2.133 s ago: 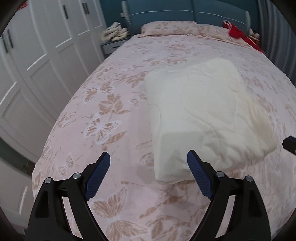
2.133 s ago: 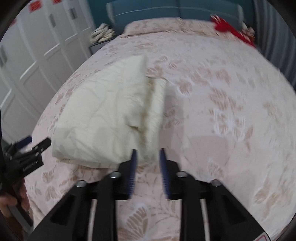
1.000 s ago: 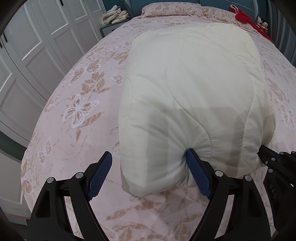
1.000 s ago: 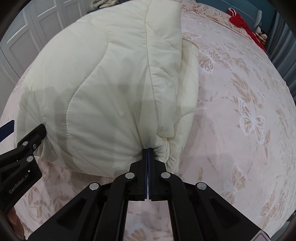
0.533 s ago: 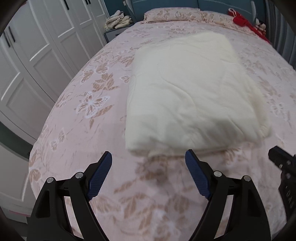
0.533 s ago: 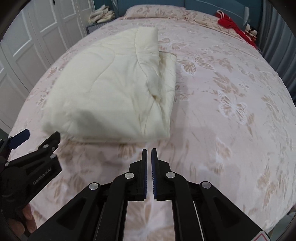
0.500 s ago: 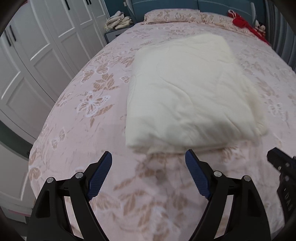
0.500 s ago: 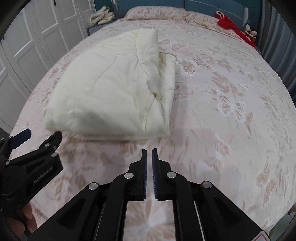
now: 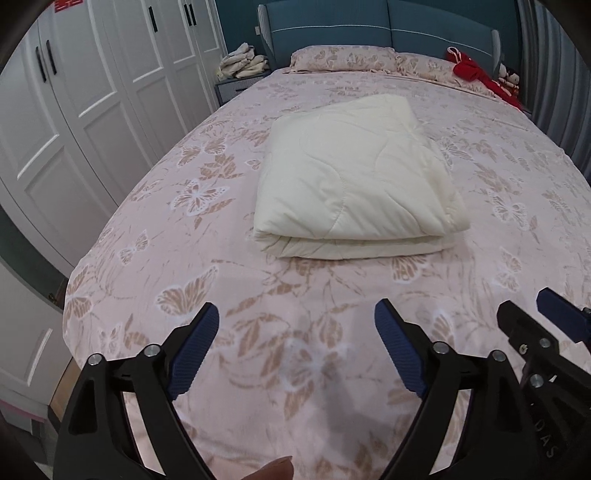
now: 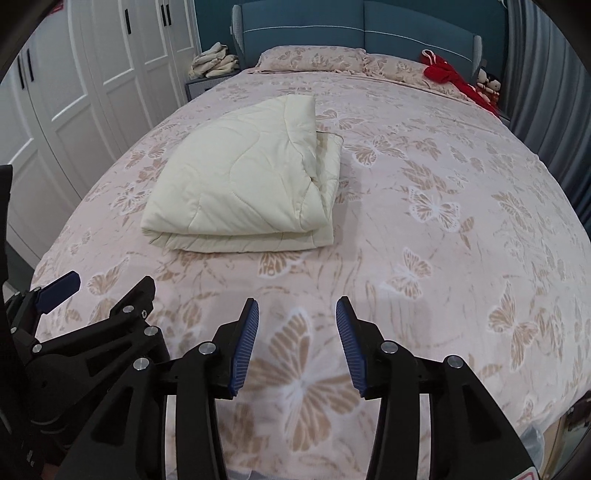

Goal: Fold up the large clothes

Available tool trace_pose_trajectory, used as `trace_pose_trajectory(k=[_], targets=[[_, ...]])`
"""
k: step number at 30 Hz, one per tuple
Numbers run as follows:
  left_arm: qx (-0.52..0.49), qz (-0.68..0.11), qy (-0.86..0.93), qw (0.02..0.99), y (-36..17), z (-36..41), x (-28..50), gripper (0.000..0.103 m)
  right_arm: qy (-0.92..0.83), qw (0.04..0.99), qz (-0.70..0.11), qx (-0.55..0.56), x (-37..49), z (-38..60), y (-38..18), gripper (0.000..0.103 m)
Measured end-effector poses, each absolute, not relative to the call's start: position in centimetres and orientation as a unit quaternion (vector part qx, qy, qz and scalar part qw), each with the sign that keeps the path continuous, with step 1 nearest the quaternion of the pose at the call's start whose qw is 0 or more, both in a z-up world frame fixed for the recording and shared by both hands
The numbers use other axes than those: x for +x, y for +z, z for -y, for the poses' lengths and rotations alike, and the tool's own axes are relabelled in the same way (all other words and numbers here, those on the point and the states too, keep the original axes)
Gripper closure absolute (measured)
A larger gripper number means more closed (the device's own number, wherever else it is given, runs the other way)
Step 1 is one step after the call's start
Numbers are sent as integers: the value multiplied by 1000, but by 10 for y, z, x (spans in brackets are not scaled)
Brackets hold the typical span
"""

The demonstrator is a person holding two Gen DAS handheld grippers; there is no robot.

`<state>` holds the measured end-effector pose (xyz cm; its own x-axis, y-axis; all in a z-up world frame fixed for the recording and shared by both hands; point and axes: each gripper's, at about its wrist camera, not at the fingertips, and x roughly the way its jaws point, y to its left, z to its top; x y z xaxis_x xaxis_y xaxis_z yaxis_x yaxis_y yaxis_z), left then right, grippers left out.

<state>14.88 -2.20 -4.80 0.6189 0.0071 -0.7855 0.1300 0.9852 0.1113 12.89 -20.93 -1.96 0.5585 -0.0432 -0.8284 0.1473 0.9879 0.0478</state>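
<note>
A cream quilted comforter [image 9: 354, 184] lies folded into a thick rectangular bundle on the bed [image 9: 258, 332], resting on the pink butterfly-print bedspread a little toward the wardrobe side and roughly midway up the mattress; its layered edge faces the cameras and a looser flap shows along its right side in the right wrist view [image 10: 243, 184]. The left gripper [image 9: 295, 343] hangs above bare bedspread near the foot of the bed, well apart from the bundle, its blue-padded jaws spread wide with nothing between them; they have just opened a little further. The right gripper [image 10: 297, 339] sits just beside it, also over bare bedspread, with its jaws parted to a middling gap and empty, having just been opening from a closed position. Each gripper shows at the edge of the other's view. A fingertip [image 9: 273, 469] of the person shows at the bottom edge of the left wrist view. At the head of the bed lie patterned pillows [image 9: 343, 59] against a teal headboard [image 9: 369, 22], with a red garment [image 9: 476, 74] at the far right corner. A nightstand [image 9: 236, 86] beside the bed carries a heap of pale cloth [image 9: 242, 62] on top. White wardrobe doors [image 9: 92, 92] line the left wall.
</note>
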Motion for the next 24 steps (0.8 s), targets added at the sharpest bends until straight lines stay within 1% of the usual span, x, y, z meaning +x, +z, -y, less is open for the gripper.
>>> trace_pose_trajectory(k=[11, 24], targets=[[83, -419, -23, 904, -45, 18, 117, 16, -56, 886, -458, 42, 93, 203, -14, 59], [93, -425, -21, 900, -52, 14, 91, 16, -61, 884, -462, 33, 68, 197, -19, 59]])
